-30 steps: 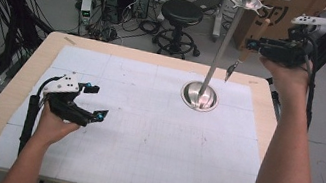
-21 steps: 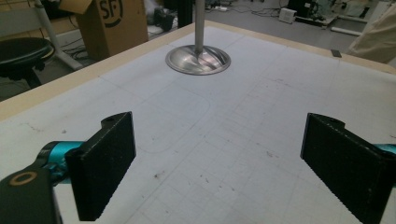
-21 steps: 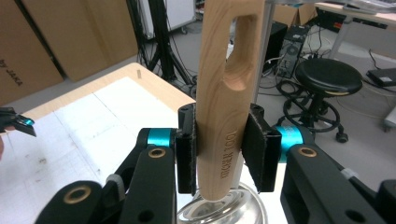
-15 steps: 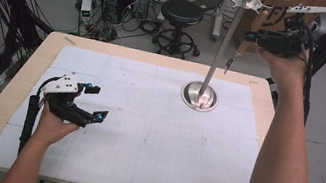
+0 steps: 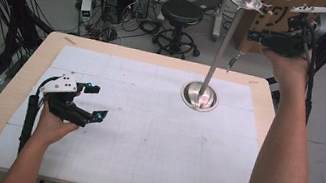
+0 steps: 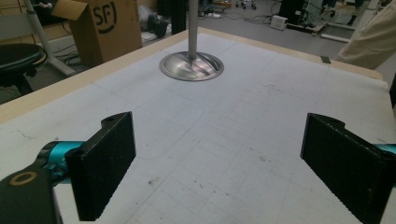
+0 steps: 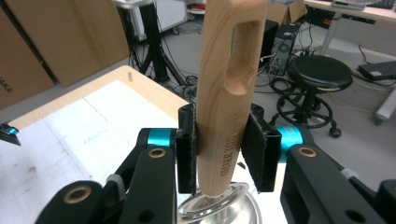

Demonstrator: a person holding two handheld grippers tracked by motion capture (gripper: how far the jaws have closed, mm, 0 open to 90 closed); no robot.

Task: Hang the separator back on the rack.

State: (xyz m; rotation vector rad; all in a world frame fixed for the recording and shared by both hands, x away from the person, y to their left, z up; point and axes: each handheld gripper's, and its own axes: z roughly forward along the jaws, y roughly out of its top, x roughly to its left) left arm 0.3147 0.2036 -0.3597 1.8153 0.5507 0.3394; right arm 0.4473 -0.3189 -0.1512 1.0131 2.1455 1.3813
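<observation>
While the left gripper (image 5: 93, 102) rests wide open on the table (image 5: 8, 94), the right gripper (image 7: 219, 149) clamps a wooden handle (image 7: 229, 84) above the metal stand (image 5: 199, 96).

My right tool (image 7: 219, 149), black with teal collars, clamps a pale wooden handle (image 7: 229, 88); the bench's white sheet (image 5: 154, 130) shows a grey grid

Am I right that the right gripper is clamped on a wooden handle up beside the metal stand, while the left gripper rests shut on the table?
Not quite: the left gripper is open, with nothing between its jaws, as the left gripper view shows. The rest holds: the right gripper is clamped on the wooden handle beside the metal stand.
</observation>
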